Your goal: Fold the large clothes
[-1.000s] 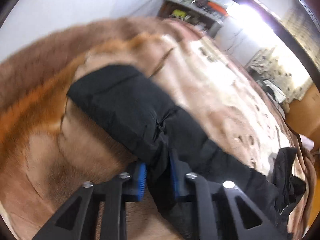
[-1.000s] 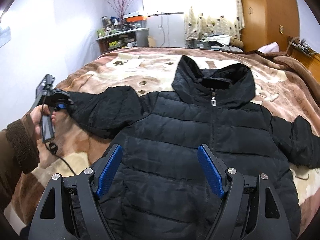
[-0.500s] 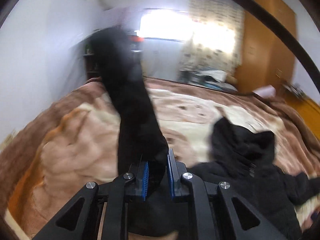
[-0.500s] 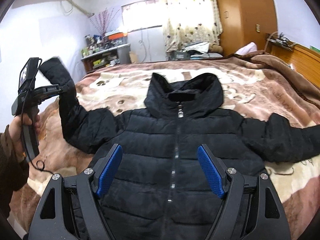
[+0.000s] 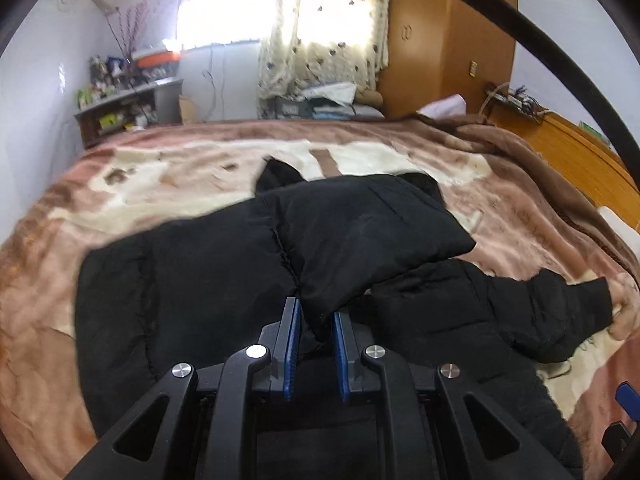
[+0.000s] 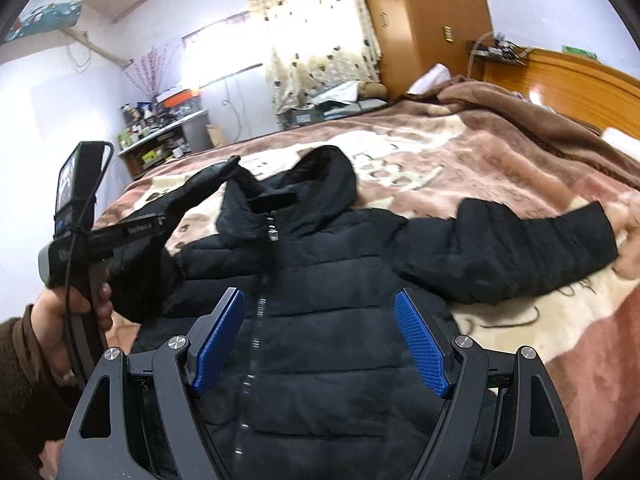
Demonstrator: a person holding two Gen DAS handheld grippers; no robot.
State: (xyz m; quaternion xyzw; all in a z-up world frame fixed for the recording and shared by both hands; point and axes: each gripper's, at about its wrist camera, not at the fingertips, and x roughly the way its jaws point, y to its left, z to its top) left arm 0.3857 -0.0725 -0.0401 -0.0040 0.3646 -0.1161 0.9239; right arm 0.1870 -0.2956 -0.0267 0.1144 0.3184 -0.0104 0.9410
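This is a bedroom with pale walls, a bright window with a spotted cream curtain (image 6: 320, 44) and a tall wooden wardrobe (image 6: 420, 20). A messy shelf full of small things (image 6: 160, 136) stands by the far wall. A big bed fills most of the room. It is covered with a soft brown and cream blanket with paw prints (image 6: 420, 168).

A black puffy hooded jacket (image 6: 328, 320) lies flat on the blanket with its front up. Its zip is closed and its hood (image 6: 320, 184) points to the window. One sleeve (image 6: 512, 248) lies stretched out flat on the blanket, toward the wooden headboard (image 6: 560, 76).

The other sleeve (image 5: 360, 240) is lifted up off the bed. The left tongs (image 5: 314, 344) are shut tight on it, with the black cloth squeezed between the blue pads (image 5: 291, 356). In the left view, that sleeve hangs over the chest of the jacket and hides part of the hood. In the right view, you can see the left tongs (image 6: 160, 220) from the side, held by a hand (image 6: 68, 312) in a brown fuzzy sleeve (image 6: 16, 368).

The right tongs (image 6: 320, 340) are wide open. They hold nothing. They hang above the lower front of the jacket, with the zip between the two blue pads (image 6: 218, 336).
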